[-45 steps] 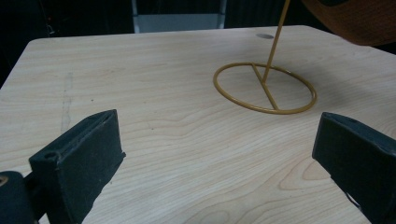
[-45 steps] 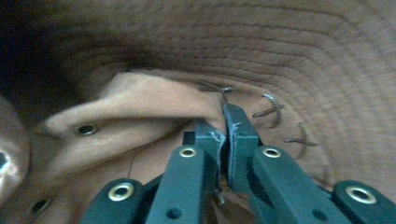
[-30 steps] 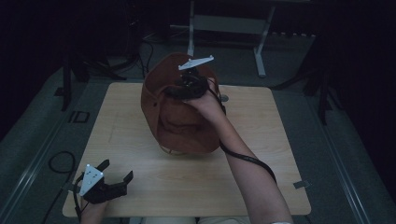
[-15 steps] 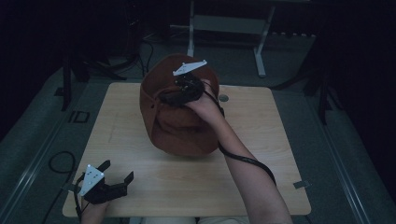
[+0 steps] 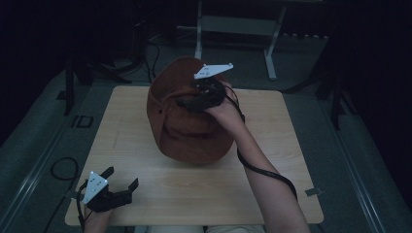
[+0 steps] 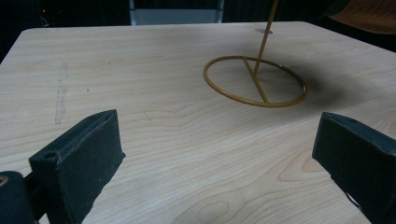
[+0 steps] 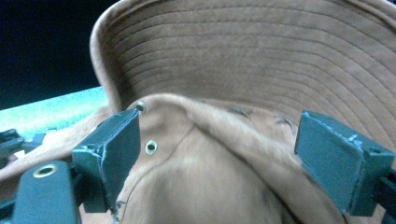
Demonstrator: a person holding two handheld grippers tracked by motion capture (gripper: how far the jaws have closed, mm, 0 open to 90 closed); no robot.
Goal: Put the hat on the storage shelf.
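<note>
The right gripper (image 5: 187, 103) sits against the crown of the brown hat (image 5: 189, 136). Its jaws have just been opening and now stand wide apart, the crown bulging between them with the pads not pressing on it. The hat perches on a thin gold stand (image 6: 255, 81) near the middle of the table (image 5: 145, 194), brim tilted up toward the far side. The left gripper (image 5: 119, 191) rests near the table's near left corner, jaws spread on nothing.

Risk from here: the hat looks loosely balanced on 1 slender rod, so as the right gripper backs off, a pad snagging the soft fabric could drag the hat sideways and tip it off, or topple the stand.

Compared with 1 second ago, the hat sits more upright and compact, and the right gripper has shifted slightly toward the far side.
</note>
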